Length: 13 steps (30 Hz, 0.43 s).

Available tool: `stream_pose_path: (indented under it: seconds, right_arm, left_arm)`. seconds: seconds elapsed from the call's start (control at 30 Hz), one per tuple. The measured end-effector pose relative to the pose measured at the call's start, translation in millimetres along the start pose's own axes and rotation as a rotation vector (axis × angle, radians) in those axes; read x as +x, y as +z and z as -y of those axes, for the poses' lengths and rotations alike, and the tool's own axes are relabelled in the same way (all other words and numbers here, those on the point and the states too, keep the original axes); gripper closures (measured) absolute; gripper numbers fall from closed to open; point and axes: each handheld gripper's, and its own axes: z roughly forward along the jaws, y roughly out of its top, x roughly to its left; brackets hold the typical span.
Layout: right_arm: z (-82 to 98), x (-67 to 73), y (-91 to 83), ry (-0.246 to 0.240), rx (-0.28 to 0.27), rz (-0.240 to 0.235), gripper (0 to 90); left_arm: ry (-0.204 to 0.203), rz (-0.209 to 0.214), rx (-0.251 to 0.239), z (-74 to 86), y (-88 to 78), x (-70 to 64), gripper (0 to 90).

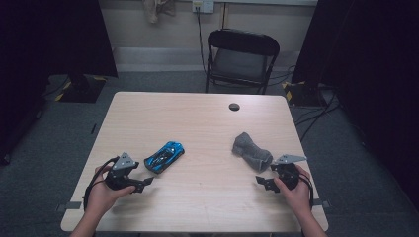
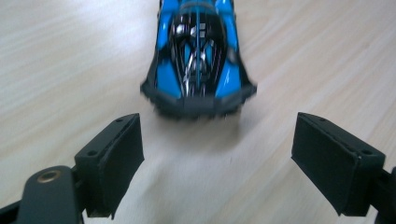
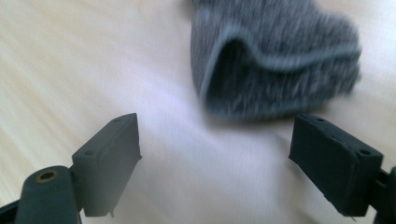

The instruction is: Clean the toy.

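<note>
Pale wood grain covers the desk [image 1: 197,123], which stands on grey carpet with a black folding chair [image 1: 240,59] behind its far edge. On the near left part of the desk lies a blue toy car [image 1: 164,156], set at a slant, with the left tongs [image 1: 144,183] just beside its near end and apart from it. In the left gripper view the toy car [image 2: 198,56] sits ahead of the two black jaws, which stand wide with nothing between them. On the near right part of the desk lies a crumpled grey sock [image 1: 252,151], well apart from the car. The right tongs [image 1: 263,181] are near the sock's near end without touching it. In the right gripper view the sock [image 3: 275,60] lies ahead and slightly to the right, its open cuff facing the camera, and the jaws are spread wide and empty.
</note>
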Motion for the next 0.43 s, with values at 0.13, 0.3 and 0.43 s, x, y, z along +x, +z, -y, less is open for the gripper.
stream_pose_path:
  seconds: [0.13,0.3,0.43]
  right_arm:
    - [11.9,4.5,-3.2,-0.035,0.002,0.02,15.5]
    - [19.8,11.2,-3.5,-0.079,-0.024,0.055,14.3]
    - [20.0,11.4,-3.6,-0.08,-0.024,0.055,14.2]
  left_arm:
    - [-0.012,-0.005,0.025,14.7,-0.5,2.4,16.1]
    - [-0.015,-0.028,0.034,27.7,0.0,9.7,15.8]
    - [-0.015,-0.026,0.034,28.7,-0.5,10.2,14.6]
